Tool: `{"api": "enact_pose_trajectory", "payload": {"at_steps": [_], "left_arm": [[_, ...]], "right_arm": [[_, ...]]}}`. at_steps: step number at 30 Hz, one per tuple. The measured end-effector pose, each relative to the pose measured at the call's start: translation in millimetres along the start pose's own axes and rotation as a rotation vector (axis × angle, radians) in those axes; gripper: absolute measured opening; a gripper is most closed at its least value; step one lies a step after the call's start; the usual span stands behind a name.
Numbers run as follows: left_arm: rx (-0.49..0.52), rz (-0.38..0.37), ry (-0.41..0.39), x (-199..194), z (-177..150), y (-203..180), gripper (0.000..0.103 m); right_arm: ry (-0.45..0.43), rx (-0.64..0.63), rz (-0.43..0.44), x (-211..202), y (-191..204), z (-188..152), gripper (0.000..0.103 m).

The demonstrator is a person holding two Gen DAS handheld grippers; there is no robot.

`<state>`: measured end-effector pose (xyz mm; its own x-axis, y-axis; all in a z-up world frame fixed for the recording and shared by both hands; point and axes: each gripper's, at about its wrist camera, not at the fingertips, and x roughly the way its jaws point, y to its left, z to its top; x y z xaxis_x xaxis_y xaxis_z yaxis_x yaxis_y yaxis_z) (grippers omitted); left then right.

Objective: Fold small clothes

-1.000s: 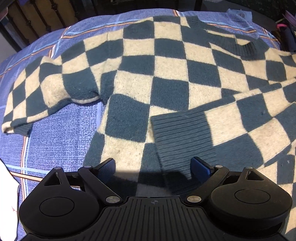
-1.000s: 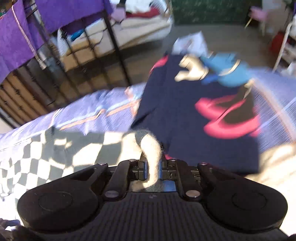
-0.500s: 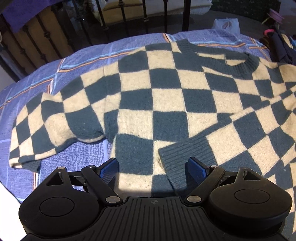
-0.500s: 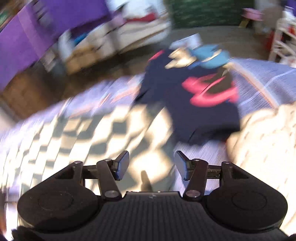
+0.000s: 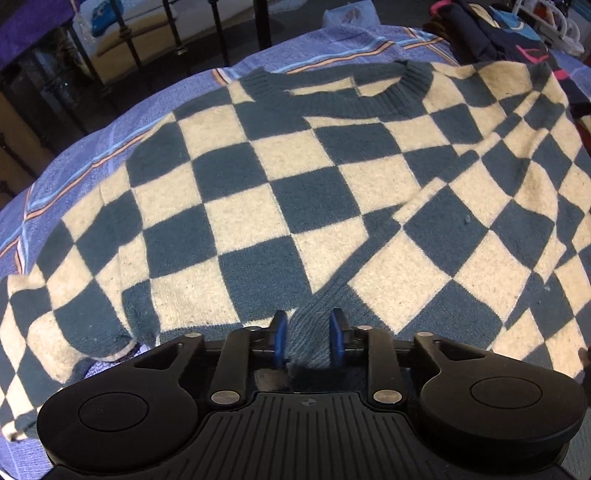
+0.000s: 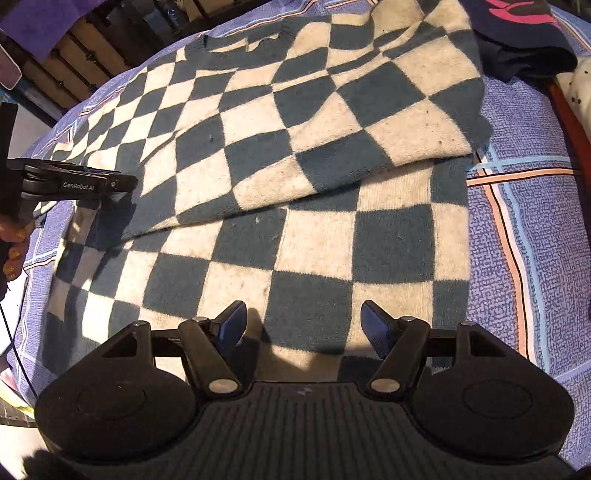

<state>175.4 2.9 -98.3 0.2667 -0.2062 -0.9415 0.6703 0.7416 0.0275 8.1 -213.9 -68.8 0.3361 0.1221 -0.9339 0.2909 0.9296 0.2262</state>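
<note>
A teal and cream checked sweater [image 5: 295, 192] lies flat on the bed, its collar at the far side. One sleeve [image 5: 461, 251] is folded across the body. My left gripper [image 5: 307, 339] is closing on that sleeve's ribbed teal cuff [image 5: 308, 325], which bunches between the blue pads. In the right wrist view the sweater [image 6: 295, 147] fills the frame. My right gripper [image 6: 303, 328] hovers over its lower body, jaws opening, nothing between them. The left gripper [image 6: 110, 184] shows at the left edge, a hand [image 6: 14, 243] on its handle.
A blue patterned bedspread [image 6: 524, 221] with orange and light-blue stripes lies under the sweater. A dark garment with pink print [image 6: 517, 33] sits past the sweater's far right corner. Black iron bed rails [image 5: 221, 29] stand beyond the far edge.
My left gripper rolled and closed from wide open onto the sleeve cuff. My right gripper let go of the sleeve, opened, and swung down over the sweater's body.
</note>
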Motion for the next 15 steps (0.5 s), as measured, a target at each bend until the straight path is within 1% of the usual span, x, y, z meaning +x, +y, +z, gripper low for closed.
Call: {"api": "enact_pose_trajectory", "payload": {"at_steps": [1,3,5,7,9,11,12,13,14,15], "left_arm": [[0.012,-0.005,0.003,-2,-1,-1,0.045],[0.012,-0.003,-0.02,-11,1,1,0.046],[-0.018,0.004,-0.064,-23,9,11,0.046],[-0.063,0.017,-0.122,-37,28,27,0.046],[-0.059,0.069,-0.166,-43,48,39,0.046],[-0.073,0.085,-0.164,-39,71,53,0.047],[-0.076,0.093,-0.15,-31,80,59,0.054],[-0.077,0.104,-0.124,-21,86,63,0.063],[-0.082,0.113,-0.089,-10,90,66,0.084],[-0.087,0.136,-0.058,1,90,68,0.093]], "right_arm": [[-0.003,0.004,-0.005,0,-1,-1,0.073],[-0.011,0.032,-0.006,-1,-8,-5,0.073],[-0.027,0.066,-0.009,-5,-13,-7,0.073],[-0.038,0.084,-0.022,-10,-15,-9,0.073],[-0.044,0.098,-0.032,-12,-16,-12,0.073],[-0.045,0.104,-0.041,-14,-16,-14,0.073],[-0.046,0.107,-0.047,-15,-15,-15,0.073],[-0.047,0.11,-0.053,-15,-15,-16,0.073],[-0.048,0.113,-0.058,-15,-14,-16,0.073],[-0.053,0.116,-0.065,-17,-13,-16,0.073]]}}
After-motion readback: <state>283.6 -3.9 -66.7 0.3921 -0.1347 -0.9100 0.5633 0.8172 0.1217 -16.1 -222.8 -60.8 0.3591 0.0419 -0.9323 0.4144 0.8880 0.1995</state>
